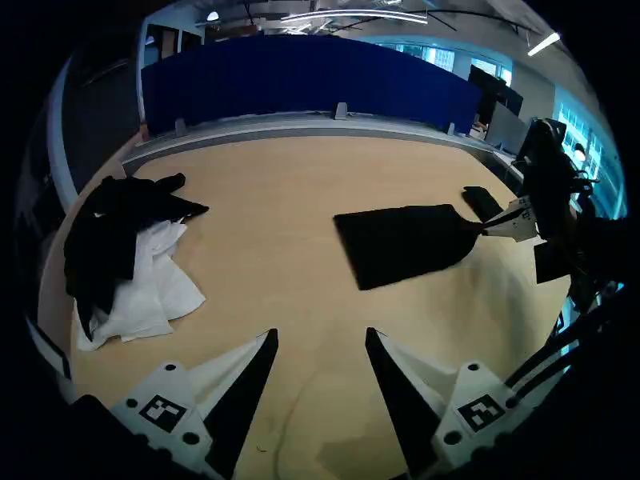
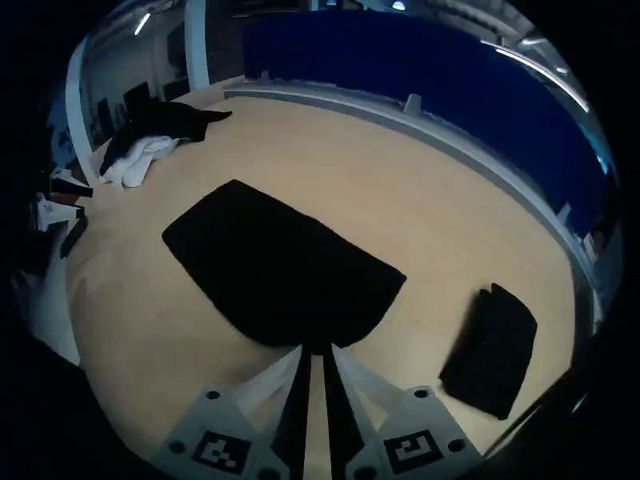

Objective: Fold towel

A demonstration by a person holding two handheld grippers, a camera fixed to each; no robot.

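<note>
A black towel (image 1: pixel 404 242) lies flat on the pale wooden table (image 1: pixel 288 184), right of the middle. In the right gripper view the black towel (image 2: pixel 280 268) spreads out just ahead of my right gripper (image 2: pixel 318 350), whose fingers are pinched on its near edge. The left gripper view shows that right gripper (image 1: pixel 480 228) holding the towel's right edge, with a dark sleeve behind it. My left gripper (image 1: pixel 320 336) hovers open over bare table, well short of the towel, with nothing between its fingers.
A heap of black and white cloths (image 1: pixel 128 256) lies at the table's left side, also seen as the heap (image 2: pixel 148 140) far off. A folded black towel (image 2: pixel 490 350) rests to the right. A blue partition (image 1: pixel 304 76) runs along the table's far edge.
</note>
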